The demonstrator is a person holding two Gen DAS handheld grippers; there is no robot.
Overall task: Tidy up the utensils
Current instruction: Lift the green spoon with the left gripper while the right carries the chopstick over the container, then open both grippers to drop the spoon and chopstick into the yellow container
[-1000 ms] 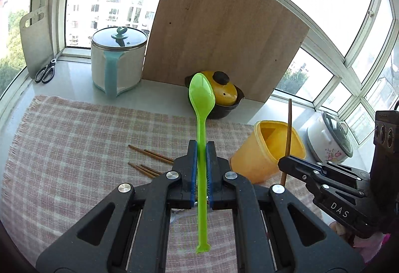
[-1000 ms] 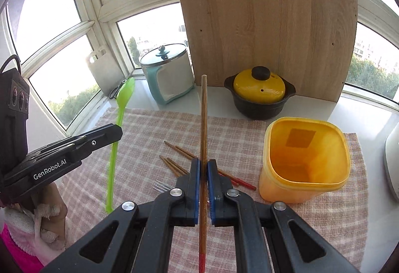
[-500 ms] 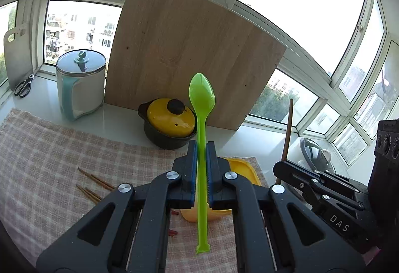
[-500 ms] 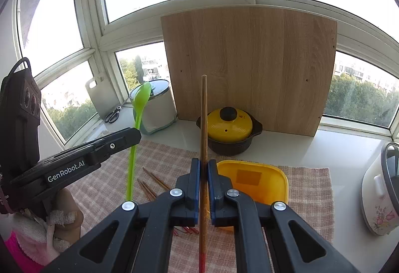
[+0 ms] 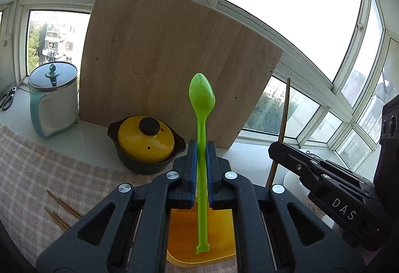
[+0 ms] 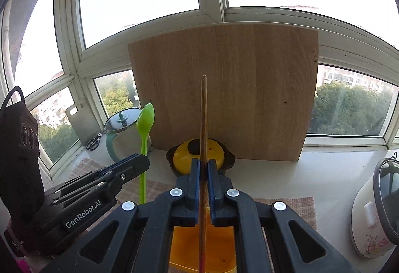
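Above yellow container (image 5: pixel 199 228), spoon (image 5: pixel 201 98), probably clear.

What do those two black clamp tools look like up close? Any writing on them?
Both are black plastic with blue finger pads and round silver screws. The left gripper reads "GenRobot.AI" in white on its side; the right gripper reads "DAS". Each carries a boxy black body behind it.
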